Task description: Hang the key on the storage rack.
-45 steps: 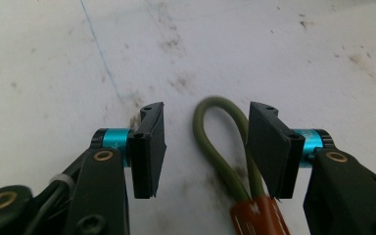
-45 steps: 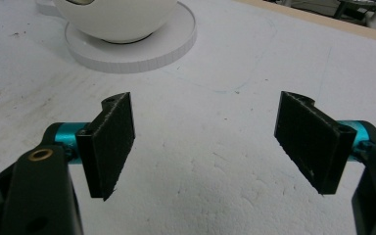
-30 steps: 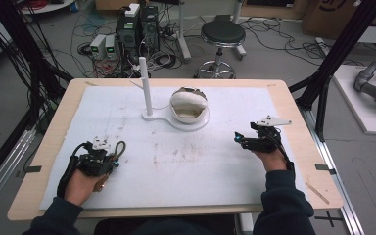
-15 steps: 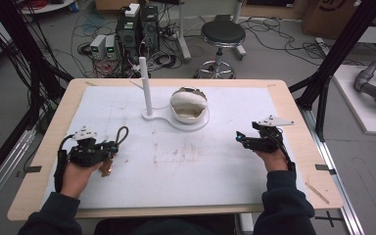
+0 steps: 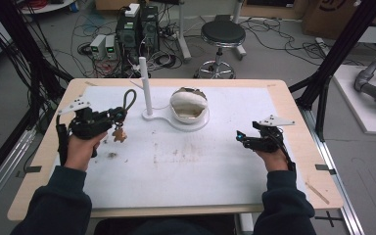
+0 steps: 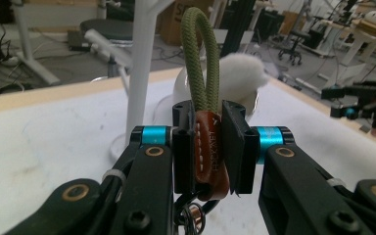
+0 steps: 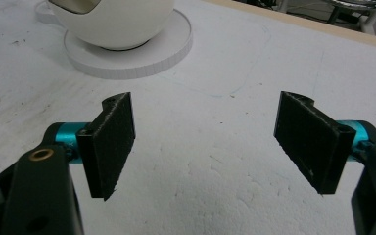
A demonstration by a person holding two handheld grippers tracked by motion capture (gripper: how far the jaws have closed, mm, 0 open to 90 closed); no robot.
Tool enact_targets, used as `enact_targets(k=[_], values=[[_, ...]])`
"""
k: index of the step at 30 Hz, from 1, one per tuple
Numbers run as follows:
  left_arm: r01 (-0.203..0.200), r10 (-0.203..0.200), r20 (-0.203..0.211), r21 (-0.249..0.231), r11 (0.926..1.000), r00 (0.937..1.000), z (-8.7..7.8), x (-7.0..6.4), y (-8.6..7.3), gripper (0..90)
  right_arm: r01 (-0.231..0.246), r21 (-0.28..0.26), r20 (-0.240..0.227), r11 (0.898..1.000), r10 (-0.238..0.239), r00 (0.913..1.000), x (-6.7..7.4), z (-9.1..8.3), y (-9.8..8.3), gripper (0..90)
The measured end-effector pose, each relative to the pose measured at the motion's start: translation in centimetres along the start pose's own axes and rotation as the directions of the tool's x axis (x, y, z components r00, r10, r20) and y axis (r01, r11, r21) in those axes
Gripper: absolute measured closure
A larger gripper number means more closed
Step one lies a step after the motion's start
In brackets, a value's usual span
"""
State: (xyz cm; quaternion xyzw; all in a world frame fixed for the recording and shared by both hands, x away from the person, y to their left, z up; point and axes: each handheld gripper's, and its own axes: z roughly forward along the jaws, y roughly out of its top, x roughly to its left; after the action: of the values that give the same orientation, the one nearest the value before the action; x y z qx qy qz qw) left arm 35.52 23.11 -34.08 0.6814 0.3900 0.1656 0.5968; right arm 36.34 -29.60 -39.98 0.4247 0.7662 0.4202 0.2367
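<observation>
Keychain (image 6: pixel 209 147): a brown leather tab with a green rope loop (image 6: pixel 200 58) rising from it sat clamped between the left gripper's (image 6: pixel 209 152) two black pads, which had just been closing and pressed on the tab's two sides. A small metal ring (image 6: pixel 193 218) hung under the tab, though it was partly hidden and hard to read. In the high view the left gripper (image 5: pixel 108 121) was held off the table's white mat (image 5: pixel 191 166) at about nine o'clock from the mat's middle, with the rope loop (image 5: pixel 129 98) standing up at its tip and a small brown piece (image 5: pixel 119 135) dangling below it, clear of the mat.

At about twelve o'clock on the mat stood a white stand (image 5: pixel 176 120) with a thin upright post (image 5: pixel 146 85) and a round base carrying a white rounded holder (image 5: pixel 189 104). The post stood near the rope loop, at about two o'clock from the left gripper.

At about three o'clock, the right gripper (image 5: pixel 242 138) was held low, well apart from the stand. Its jaws stood wide apart with nothing between them, the bare mat (image 7: pixel 205 161) showing in the gap, and the holder's round base (image 7: pixel 127 54) lay farther off at about eleven o'clock in the right gripper view.
</observation>
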Motion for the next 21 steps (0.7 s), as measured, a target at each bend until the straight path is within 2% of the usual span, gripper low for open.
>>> enact_targets(k=[4, 9, 12, 17, 21], values=[[0.015, -0.015, 0.018, -0.014, 0.9998, 0.9997, 1.2, 0.2, 1.3, 75.7, -0.006, -0.002, -0.001, 1.0, 0.006, 1.0, 0.0, -0.1, 0.0, 23.4], [0.024, -0.024, 0.018, -0.017, 0.9996, 0.9996, 2.4, 0.4, 2.5, 75.7, -0.001, -0.004, -0.002, 1.0, 0.001, 1.0, -0.1, -0.1, 0.0, 23.4], [0.019, -0.019, -0.008, 0.012, 0.9997, 0.9998, 3.2, 0.5, 3.1, 75.7, -0.002, -0.004, -0.001, 1.0, 0.002, 1.0, -0.1, 0.0, 0.0, 23.4], [0.036, -0.033, -0.061, 0.058, 0.9976, 0.9976, 4.7, 1.2, 3.4, 75.8, 0.0, 0.001, -0.004, 1.0, 0.0, 1.0, 0.0, 0.0, 0.0, 23.4], [0.034, -0.027, -0.082, 0.089, 0.9954, 0.9963, 5.5, 1.3, 3.2, 75.8, 0.002, 0.001, -0.004, 1.0, -0.002, 1.0, -0.1, 0.0, -0.1, 23.6]])
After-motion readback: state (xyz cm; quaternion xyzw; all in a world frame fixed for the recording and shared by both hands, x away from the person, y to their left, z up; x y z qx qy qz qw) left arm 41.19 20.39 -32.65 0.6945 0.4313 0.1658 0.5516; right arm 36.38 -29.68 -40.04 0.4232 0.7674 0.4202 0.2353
